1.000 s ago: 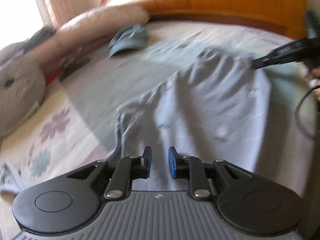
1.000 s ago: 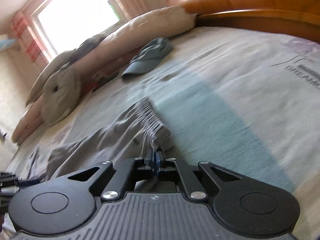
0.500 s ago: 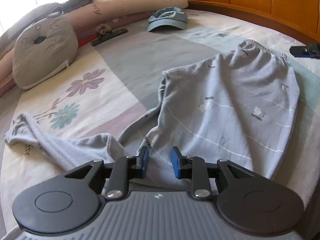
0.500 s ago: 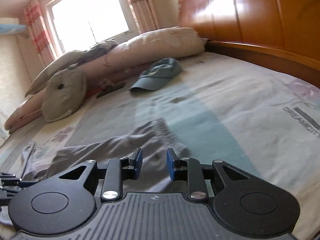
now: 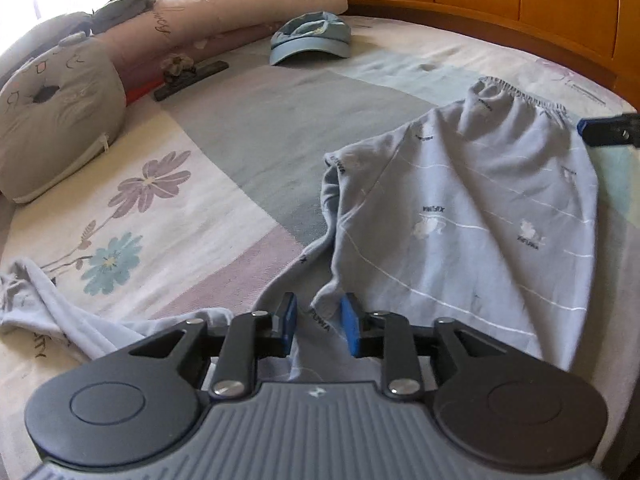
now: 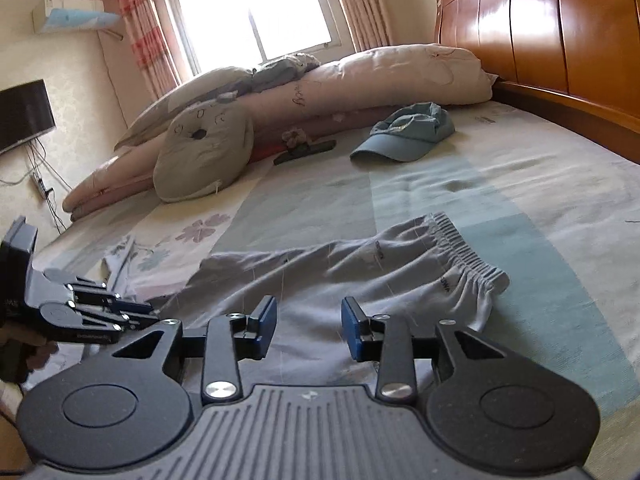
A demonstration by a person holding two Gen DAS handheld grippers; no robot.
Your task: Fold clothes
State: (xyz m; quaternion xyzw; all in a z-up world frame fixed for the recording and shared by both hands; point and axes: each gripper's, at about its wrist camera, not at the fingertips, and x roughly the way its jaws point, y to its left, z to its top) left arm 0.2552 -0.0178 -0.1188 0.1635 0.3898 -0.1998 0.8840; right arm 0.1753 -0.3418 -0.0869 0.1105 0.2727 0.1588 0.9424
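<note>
Light grey patterned trousers point(image 5: 460, 220) lie spread on the bed, their elastic waistband point(image 5: 516, 94) at the far right. One leg trails off to the near left point(image 5: 36, 296). My left gripper point(image 5: 318, 308) hovers low over the crotch seam; its jaws are closing around a raised fold of cloth, and the pads are not pressing on it. My right gripper point(image 6: 308, 316) is above the trousers point(image 6: 360, 272) near the waistband point(image 6: 468, 256), jaws opening, nothing between them. In the left wrist view the right gripper's blue tip point(image 5: 608, 132) shows just beyond the waistband.
A blue cap point(image 5: 310, 40) lies at the back of the bed. A round grey pillow point(image 5: 56, 112) and a rolled duvet point(image 5: 240, 4) line the left side, with a dark flat object point(image 5: 192, 78) beside them. The wooden headboard point(image 6: 560, 40) bounds the right.
My right gripper has let go of the waistband, opened and pulled up and back. The trousers have dropped flat on the bed. My left gripper has shifted along the cloth, its jaws narrowing.
</note>
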